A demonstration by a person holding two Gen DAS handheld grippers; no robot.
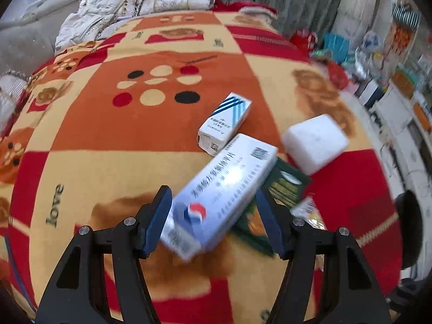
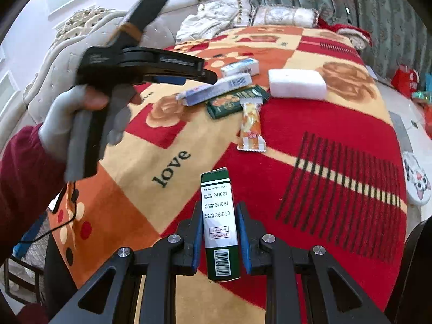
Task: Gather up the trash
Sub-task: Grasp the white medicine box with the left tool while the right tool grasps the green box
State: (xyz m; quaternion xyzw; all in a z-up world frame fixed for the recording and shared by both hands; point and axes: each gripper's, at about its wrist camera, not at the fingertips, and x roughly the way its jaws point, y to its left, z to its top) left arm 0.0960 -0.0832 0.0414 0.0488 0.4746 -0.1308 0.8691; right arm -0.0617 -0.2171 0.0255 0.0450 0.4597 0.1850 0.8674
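Observation:
A long white-and-blue medicine box (image 1: 224, 186) lies slanted on a green packet (image 1: 286, 186), between the jaws of my left gripper (image 1: 212, 192). The jaws stand open beside its edges, and the box is blurred. Beyond it are a small blue-striped box (image 1: 225, 120) and a white foam block (image 1: 314, 141). In the right wrist view my right gripper (image 2: 219, 213) is shut on an upright green-and-white carton (image 2: 220, 224). Farther off a gloved hand (image 2: 67, 124) holds the left gripper (image 2: 209, 77) over the long box (image 2: 216, 89), with an orange snack wrapper (image 2: 252, 124) close by.
All of it lies on a red, orange and cream bedspread (image 1: 108, 135). Pillows (image 1: 121, 2) and curtains (image 2: 378, 13) stand at the far end. Bags and boxes (image 1: 378, 67) crowd the floor beyond the bed's right edge, where a round cat-print item (image 2: 415, 181) also lies.

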